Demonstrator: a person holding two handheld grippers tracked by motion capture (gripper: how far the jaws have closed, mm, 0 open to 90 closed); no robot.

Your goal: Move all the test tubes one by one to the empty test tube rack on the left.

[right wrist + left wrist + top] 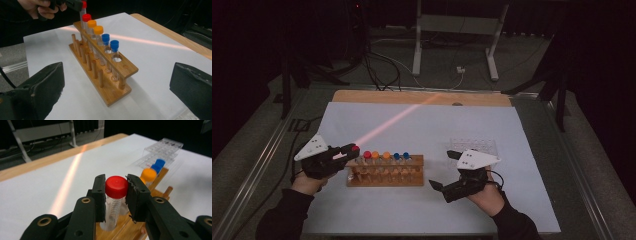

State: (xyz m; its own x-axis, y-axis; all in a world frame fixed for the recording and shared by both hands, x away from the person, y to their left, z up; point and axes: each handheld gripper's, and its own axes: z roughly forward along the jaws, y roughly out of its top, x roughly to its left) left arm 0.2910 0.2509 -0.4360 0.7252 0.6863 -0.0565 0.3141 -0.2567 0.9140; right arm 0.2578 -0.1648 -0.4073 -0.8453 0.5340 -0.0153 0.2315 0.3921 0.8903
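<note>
Left gripper: jaws pinching the red-capped tube just below its cap, its foot in the end hole of the wooden rack | Right gripper: jaws spread wide, holding nothing, beside the rack | Setting: white-covered table, clear plastic tray behind.

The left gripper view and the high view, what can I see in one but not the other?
Left gripper view alone: close up, the left gripper has its jaws shut on the red-capped tube, whose printed scale lines are readable, with its lower end in the wooden rack.

High view alone: the right gripper with jaws open, the person's hands and sleeves, the grey floor and a metal stand behind the table.

Both: the rack, the orange-capped tubes, the blue-capped tubes, the clear plastic tray, the white table cover and the pinkish light streak.
</note>
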